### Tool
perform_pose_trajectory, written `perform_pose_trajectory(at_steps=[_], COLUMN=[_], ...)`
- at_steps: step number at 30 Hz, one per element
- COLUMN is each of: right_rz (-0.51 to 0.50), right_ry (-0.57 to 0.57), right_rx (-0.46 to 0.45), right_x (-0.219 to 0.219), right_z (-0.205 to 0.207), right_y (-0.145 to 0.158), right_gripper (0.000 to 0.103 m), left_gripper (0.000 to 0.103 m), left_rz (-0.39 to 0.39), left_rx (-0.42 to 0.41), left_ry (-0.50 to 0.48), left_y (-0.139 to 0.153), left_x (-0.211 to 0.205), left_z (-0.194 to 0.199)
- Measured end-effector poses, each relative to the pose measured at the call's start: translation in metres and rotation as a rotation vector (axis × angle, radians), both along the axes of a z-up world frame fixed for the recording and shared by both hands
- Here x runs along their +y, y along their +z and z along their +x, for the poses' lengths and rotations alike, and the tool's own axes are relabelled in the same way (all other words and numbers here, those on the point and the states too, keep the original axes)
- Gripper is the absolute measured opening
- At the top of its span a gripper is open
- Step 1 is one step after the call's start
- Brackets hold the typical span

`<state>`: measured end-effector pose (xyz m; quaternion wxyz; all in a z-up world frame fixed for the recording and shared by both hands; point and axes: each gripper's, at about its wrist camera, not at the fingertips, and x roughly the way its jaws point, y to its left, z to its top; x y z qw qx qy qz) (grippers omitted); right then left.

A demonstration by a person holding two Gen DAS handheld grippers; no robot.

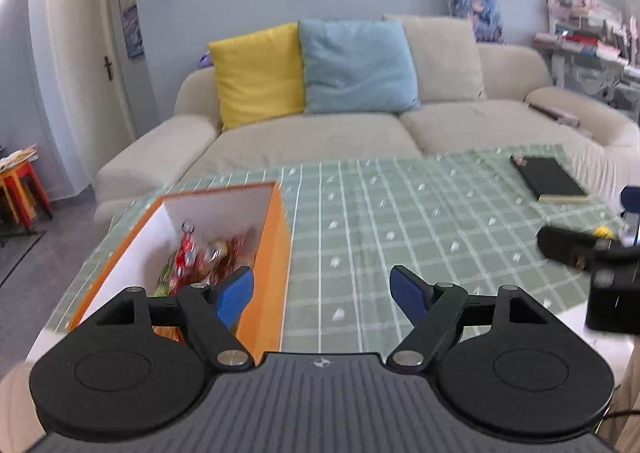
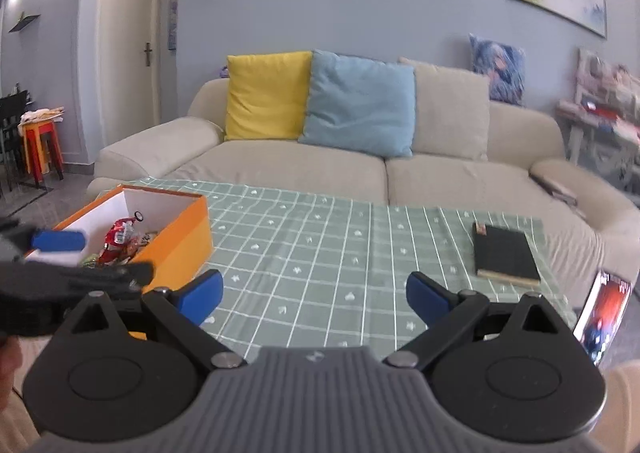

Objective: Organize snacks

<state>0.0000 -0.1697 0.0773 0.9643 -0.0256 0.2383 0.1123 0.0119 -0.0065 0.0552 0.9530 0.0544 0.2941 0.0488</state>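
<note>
Soft daylight, fisheye-bent edges, slight motion blur.

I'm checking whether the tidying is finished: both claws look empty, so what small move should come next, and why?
Probably draw both back and stop. The left claw and right claw are open and empty, the snacks already lie in the orange box, and only a black book shows on the checked cloth.
</note>
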Motion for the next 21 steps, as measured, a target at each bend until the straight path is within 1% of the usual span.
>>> perform_pose_trajectory(at_steps=[3, 6, 8, 11, 14, 21], right_rz=[0.011, 0.045, 0.039, 0.017, 0.025, 0.027], right_ry=[-0.016, -0.002, 0.009, 0.021, 0.024, 0.014], right_rx=[0.054, 0.107, 0.121, 0.143, 0.166, 0.171], right_x=[-0.001, -0.001, 0.002, 0.006, 0.006, 0.003], right_z=[0.003, 0.005, 0.004, 0.005, 0.006, 0.008], right_y=[-0.008, -0.016, -0.020, -0.027, -0.032, -0.034], right_gripper=[0.095, 0.095, 0.095, 0.095, 0.095, 0.095], left_gripper=[0.091, 0.091, 0.091, 0.091, 0.091, 0.091], left_rz=[0.005, 0.040, 0.051, 0.044, 0.051, 0.051], left_rx=[0.049, 0.077, 0.102, 0.123, 0.123, 0.122], left_ry=[0.007, 0.029, 0.039, 0.039, 0.035, 0.034], left_y=[-0.008, -0.018, -0.023, -0.027, -0.026, -0.025], left_x=[0.000, -0.001, 0.000, 0.001, -0.001, -0.001], left_z=[-0.003, -0.005, -0.005, -0.005, -0.006, -0.005])
